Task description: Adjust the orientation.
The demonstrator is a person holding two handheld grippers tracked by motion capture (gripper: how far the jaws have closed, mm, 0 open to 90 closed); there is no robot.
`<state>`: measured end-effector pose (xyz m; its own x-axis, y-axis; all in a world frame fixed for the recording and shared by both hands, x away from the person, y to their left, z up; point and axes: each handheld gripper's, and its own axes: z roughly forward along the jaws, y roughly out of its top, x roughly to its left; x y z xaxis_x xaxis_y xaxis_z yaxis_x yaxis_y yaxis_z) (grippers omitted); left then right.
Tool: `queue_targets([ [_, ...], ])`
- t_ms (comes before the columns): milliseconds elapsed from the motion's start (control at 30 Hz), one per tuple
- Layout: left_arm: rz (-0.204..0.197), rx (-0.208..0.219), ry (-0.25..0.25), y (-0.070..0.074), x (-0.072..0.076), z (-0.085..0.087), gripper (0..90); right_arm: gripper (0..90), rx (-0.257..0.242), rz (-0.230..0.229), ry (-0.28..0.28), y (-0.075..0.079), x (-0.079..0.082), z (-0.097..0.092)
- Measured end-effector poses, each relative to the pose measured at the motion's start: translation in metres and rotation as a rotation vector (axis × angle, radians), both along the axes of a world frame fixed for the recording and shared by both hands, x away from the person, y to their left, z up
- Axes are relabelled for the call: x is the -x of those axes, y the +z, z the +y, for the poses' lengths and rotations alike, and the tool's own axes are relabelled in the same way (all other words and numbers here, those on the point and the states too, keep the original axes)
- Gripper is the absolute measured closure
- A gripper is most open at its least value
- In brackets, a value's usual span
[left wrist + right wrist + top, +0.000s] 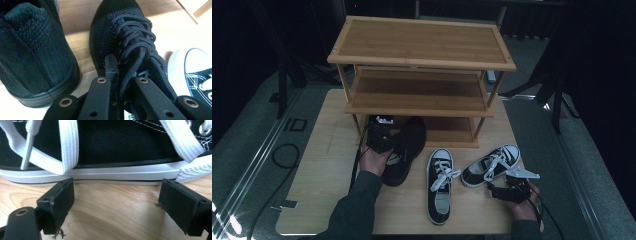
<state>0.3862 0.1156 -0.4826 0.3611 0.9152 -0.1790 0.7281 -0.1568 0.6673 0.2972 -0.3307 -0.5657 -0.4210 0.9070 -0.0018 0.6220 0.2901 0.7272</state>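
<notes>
So the job looks like getting shoes onto the three-tier bamboo shoe rack (422,45), and it's early days. The left gripper (382,134) has its jaws pinched narrow on the laced-up tongue of a black knit sneaker (404,150), which sits on the light wooden table (317,180) with its toe pointing at the rack's bottom shelf, apparently not fully in yet. In the left gripper view a second black knit sneaker (32,55) sits just beside it, though whether that one is properly shelved I can't tell.

Meanwhile the right gripper (507,190) has its jaws spread wide, holding nothing, hovering just beside the black canvas sneaker with white laces and white sole (489,165). Its twin, another black-and-white canvas sneaker (439,185), lies near the table's front edge. The top and middle shelves are bare, so I'd say most of the work remains.
</notes>
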Motion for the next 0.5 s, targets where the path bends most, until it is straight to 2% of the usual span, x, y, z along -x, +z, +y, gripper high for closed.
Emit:
queue_targets([
  [100, -0.009, 0.004, 0.034, -0.0010, -0.0018, 0.0002, 87.4, 13.2, 0.000, 0.000, 0.000, 0.0000, 0.0000, 0.0000],
  [267, -0.041, 0.009, 0.127, -0.0034, -0.0025, -0.0005, 87.3, 13.1, 0.000, 0.000, 0.000, 0.0000, 0.0000, 0.0000],
  [500, -0.063, 0.014, 0.212, -0.0049, -0.0052, -0.0002, 87.3, 13.2, 0.000, 0.000, 0.000, 0.0000, 0.0000, 0.0000],
])
